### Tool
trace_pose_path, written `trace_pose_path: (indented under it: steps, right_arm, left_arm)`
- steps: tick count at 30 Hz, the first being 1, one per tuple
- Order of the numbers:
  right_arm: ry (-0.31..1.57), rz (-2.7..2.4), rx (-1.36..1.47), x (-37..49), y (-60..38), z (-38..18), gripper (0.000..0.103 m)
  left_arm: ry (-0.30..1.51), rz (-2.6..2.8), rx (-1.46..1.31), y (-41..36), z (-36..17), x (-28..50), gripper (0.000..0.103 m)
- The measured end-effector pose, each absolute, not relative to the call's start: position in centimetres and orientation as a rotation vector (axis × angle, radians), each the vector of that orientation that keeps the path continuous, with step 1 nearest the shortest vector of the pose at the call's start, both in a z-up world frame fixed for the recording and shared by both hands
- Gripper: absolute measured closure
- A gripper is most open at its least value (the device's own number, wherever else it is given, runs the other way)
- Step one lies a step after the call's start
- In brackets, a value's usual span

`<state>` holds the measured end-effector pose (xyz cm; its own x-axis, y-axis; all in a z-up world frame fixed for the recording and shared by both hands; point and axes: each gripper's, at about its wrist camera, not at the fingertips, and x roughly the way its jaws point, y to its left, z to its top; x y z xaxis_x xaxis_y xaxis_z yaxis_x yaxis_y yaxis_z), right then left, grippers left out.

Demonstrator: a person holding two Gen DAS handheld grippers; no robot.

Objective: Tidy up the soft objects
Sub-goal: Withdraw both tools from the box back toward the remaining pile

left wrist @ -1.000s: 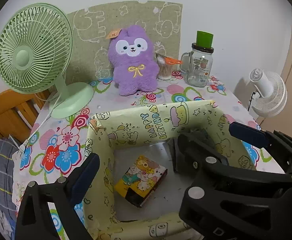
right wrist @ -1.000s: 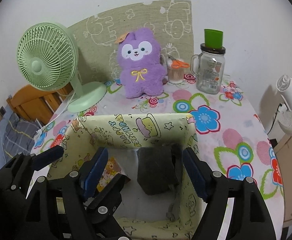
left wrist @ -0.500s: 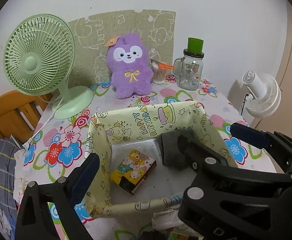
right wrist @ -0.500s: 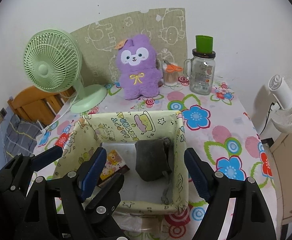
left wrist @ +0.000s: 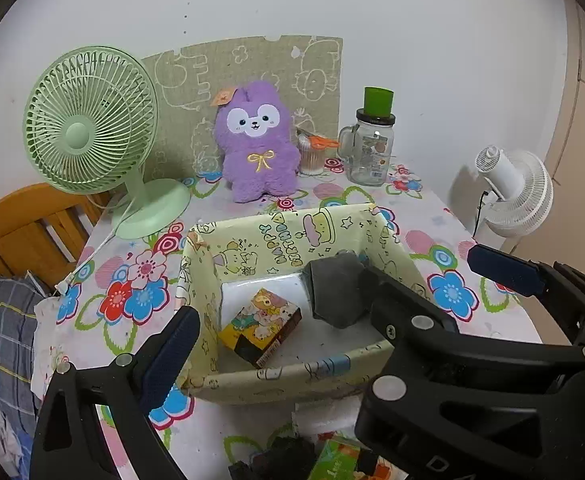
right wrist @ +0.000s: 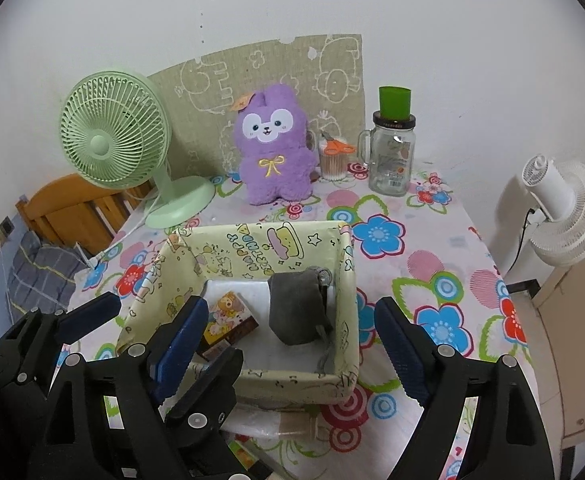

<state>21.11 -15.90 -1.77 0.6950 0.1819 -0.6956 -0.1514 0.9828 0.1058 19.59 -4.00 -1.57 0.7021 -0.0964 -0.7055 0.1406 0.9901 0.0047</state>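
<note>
A pale yellow cartoon-print box [left wrist: 292, 236] [right wrist: 248, 244] stands mid-table. Inside lie a grey soft pouch [left wrist: 334, 290] [right wrist: 298, 308] and a small colourful bear-print pack [left wrist: 262, 322] [right wrist: 228, 316]. A purple plush bunny [left wrist: 258, 144] [right wrist: 274, 150] sits upright at the back. My left gripper [left wrist: 332, 300] is open and empty, near the box's front. My right gripper [right wrist: 292, 340] is open and empty, above the box's front edge. In the left wrist view the right gripper's arm covers part of the box's right side.
A green desk fan [left wrist: 92, 120] [right wrist: 114, 140] stands at back left. A glass jar with a green cap [left wrist: 372, 148] [right wrist: 392, 160] and a cup holding orange scissors [right wrist: 334, 158] stand at back right. A white fan [right wrist: 560, 216] is beyond the right table edge. Packets lie near the front edge [left wrist: 332, 460].
Both grippers have pulled back and up from the box. The pouch and the pack stay in the box, and more of the table shows.
</note>
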Motion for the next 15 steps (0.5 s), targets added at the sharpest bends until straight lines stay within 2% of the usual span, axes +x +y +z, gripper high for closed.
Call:
trace_pose_path:
  steps: [15]
  right_arm:
    - [0.761,0.158,0.032,18.5,-16.2,-1.0,0.013]
  left_arm:
    - [0.762,-0.14,0.058,-4.5,-1.0,17.0,0.004]
